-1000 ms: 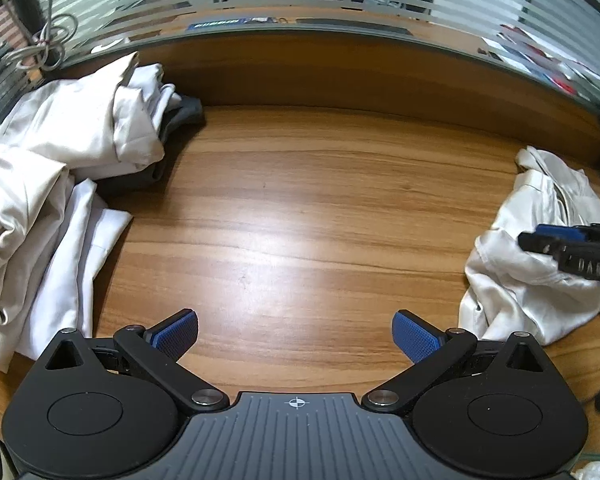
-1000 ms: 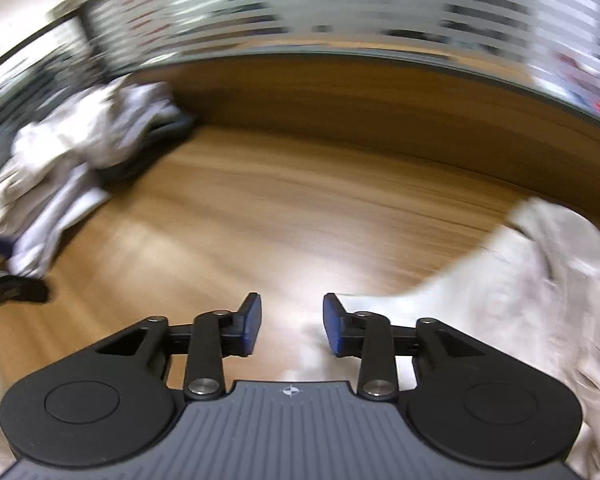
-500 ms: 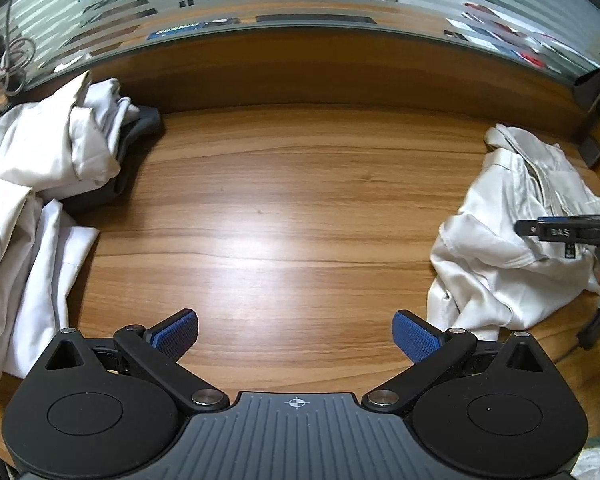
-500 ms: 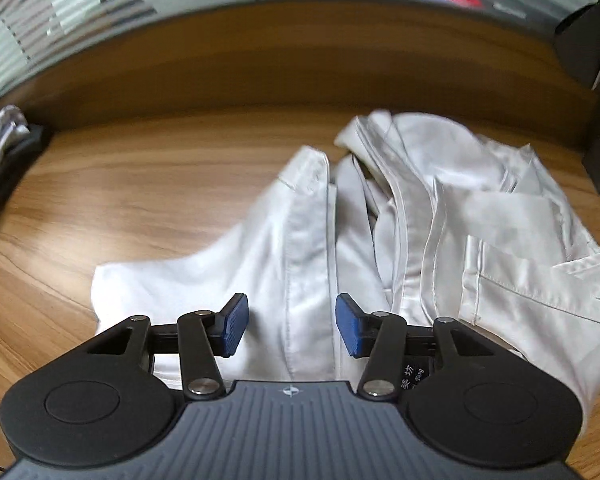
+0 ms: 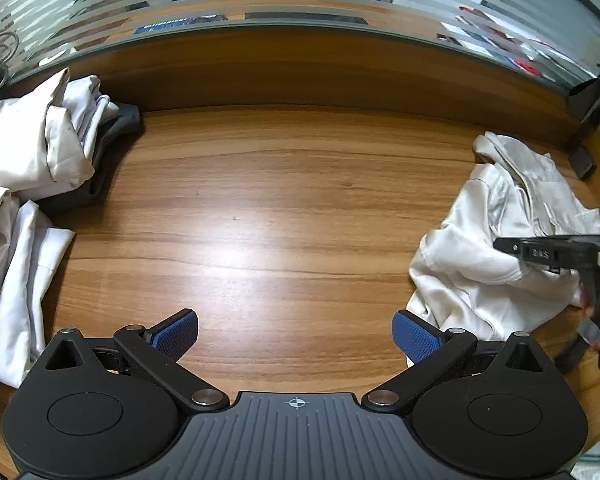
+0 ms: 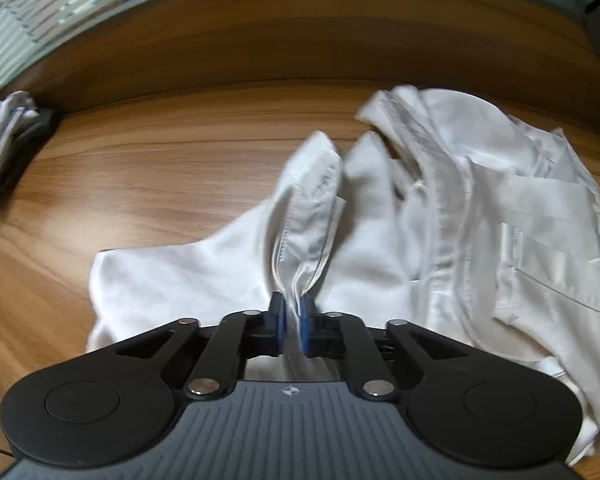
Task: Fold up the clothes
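Note:
A crumpled white shirt (image 6: 440, 208) lies on the wooden table, at the right side in the left wrist view (image 5: 496, 240). My right gripper (image 6: 293, 324) is shut on a pinched fold of the shirt's cloth, which rises in a ridge between the blue pads. From the left wrist view the right gripper (image 5: 508, 246) shows as a black bar over the shirt, with a hand behind it. My left gripper (image 5: 296, 334) hovers open over bare wood, left of the shirt, with nothing between its fingers.
A pile of white clothes over a dark garment (image 5: 40, 168) fills the table's left side and shows small in the right wrist view (image 6: 4, 132). A raised wooden ledge and striped glass partition (image 5: 300, 4) close the back. A dark stand (image 5: 584, 160) sits at the far right.
The right gripper dropped onto the white shirt and its jaws came together on a fold of cloth. The left gripper drifted a little right, staying open.

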